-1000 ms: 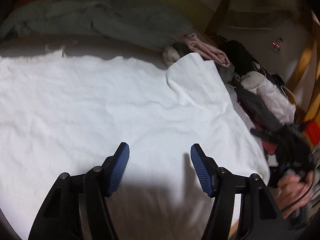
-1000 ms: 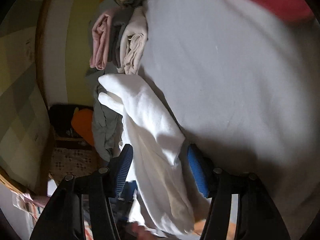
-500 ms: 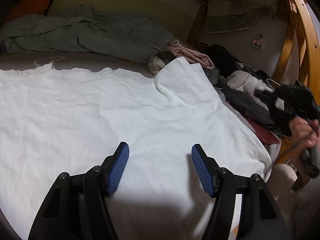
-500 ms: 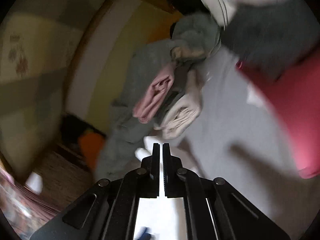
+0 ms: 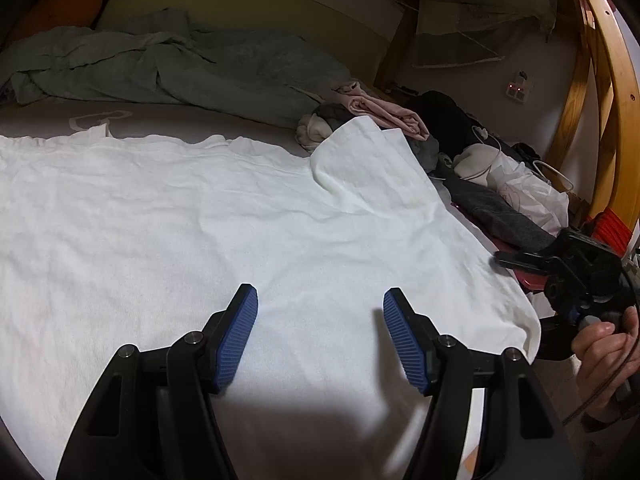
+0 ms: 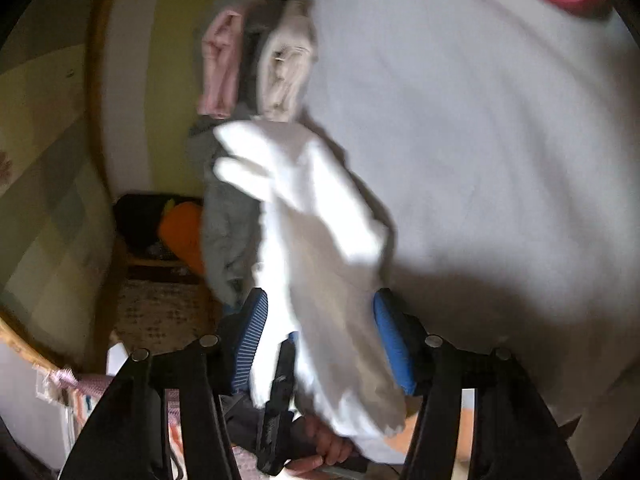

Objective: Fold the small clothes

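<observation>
the white garment (image 5: pixel 240 220) lies spread flat on the bed (image 5: pixel 180 120), one sleeve (image 5: pixel 372 168) beside the pile of folded clothes (image 5: pixel 360 116). left gripper (image 5: pixel 320 320): fingers spread wide, hovering over the near hem, holding nothing. right gripper (image 6: pixel 320 332): fingers spread, garment edge between them, not pinched.

My left gripper (image 5: pixel 319 334) hangs low, jaws wide apart; my right gripper (image 6: pixel 320 338) has jaws spread too.
</observation>
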